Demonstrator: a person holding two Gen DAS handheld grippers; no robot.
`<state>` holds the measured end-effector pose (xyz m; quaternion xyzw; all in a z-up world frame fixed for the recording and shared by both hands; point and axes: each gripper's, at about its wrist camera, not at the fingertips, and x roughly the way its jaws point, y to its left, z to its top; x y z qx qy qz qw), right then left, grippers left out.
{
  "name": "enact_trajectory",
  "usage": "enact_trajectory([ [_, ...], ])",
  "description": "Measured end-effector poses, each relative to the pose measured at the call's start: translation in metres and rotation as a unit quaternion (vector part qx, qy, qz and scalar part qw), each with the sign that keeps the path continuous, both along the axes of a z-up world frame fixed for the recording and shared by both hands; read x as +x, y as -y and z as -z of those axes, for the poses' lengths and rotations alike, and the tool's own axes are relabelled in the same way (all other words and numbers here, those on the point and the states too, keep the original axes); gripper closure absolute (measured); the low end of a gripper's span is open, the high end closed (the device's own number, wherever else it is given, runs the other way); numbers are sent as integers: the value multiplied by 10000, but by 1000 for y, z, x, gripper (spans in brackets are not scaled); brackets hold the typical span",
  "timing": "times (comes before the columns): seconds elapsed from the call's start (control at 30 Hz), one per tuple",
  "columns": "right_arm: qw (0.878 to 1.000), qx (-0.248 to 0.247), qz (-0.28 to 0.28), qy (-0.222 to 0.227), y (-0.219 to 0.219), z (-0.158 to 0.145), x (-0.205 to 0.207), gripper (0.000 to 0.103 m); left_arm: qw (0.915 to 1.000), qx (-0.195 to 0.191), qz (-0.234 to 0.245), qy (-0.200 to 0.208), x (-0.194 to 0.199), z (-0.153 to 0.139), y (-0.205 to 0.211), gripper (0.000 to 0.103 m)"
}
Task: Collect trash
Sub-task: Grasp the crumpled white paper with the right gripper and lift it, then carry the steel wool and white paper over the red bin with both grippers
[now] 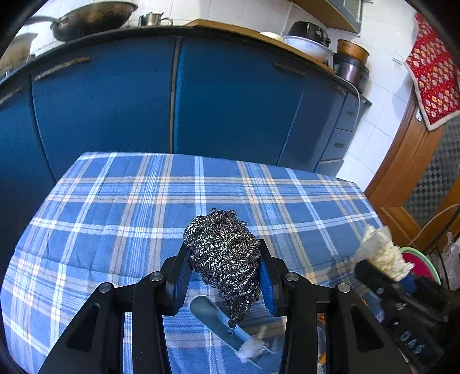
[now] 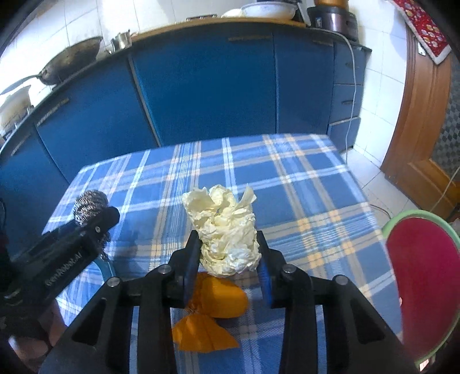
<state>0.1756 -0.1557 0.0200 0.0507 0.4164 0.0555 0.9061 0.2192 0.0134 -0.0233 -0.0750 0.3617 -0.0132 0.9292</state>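
Observation:
My left gripper (image 1: 225,259) is shut on a ball of steel wool (image 1: 225,253), held a little above the plaid tablecloth (image 1: 115,218). Below it on the cloth lies a bluish flat scrap with a white tuft (image 1: 221,325). My right gripper (image 2: 230,250) is shut on a crumpled cream paper wad (image 2: 227,227), lifted just off the table. Under it sits an orange twisted wrapper (image 2: 212,313). In the right wrist view the left gripper (image 2: 83,227) with the steel wool (image 2: 89,207) shows at the left. In the left wrist view the right gripper's paper wad (image 1: 382,253) shows at the right.
A red basin with a green rim (image 2: 425,276) stands off the table's right edge. Blue kitchen cabinets (image 1: 230,100) run close behind the table, with a wok (image 1: 95,18), pots and bowls on the counter. A wooden door frame (image 1: 402,172) is at the right.

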Motion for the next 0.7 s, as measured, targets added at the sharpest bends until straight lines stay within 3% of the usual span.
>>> enact_trajectory([
  [0.7, 9968, 333, 608, 396, 75, -51, -63, 65, 9947, 421, 790, 500, -39, -46, 69, 60],
])
